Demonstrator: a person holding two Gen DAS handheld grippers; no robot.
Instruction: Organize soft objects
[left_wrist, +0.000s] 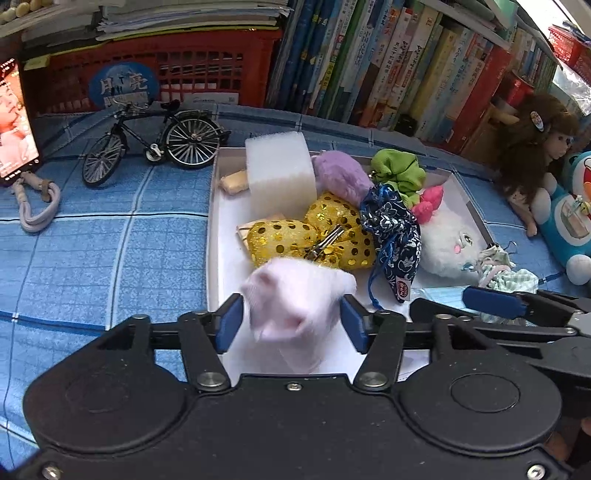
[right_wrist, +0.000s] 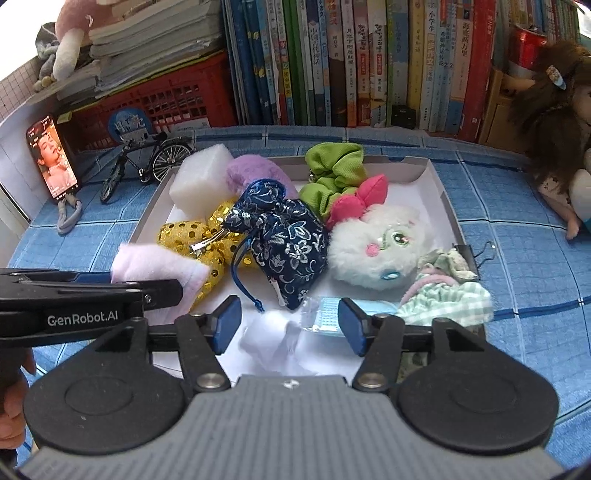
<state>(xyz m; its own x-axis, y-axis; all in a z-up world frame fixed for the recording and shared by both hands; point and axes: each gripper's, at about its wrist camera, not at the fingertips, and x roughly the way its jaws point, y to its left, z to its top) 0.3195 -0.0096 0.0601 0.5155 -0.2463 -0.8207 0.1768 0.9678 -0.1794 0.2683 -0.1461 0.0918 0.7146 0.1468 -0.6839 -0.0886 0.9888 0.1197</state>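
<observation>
The left hand-held gripper (left_wrist: 291, 319) squeezes a soft pale pink cloth (left_wrist: 295, 299) between its blue pads, over the near end of the shallow white cardboard tray (left_wrist: 216, 236). The right hand-held gripper (right_wrist: 290, 319) is open and holds nothing. Past it lie a dark blue flowered pouch (right_wrist: 284, 240), a gold spotted bow (right_wrist: 181, 234) and a fluffy white plush toy (right_wrist: 376, 247).

Model bicycle (left_wrist: 153, 142) beside phone (left_wrist: 13, 122); books (right_wrist: 369, 62) behind.
</observation>
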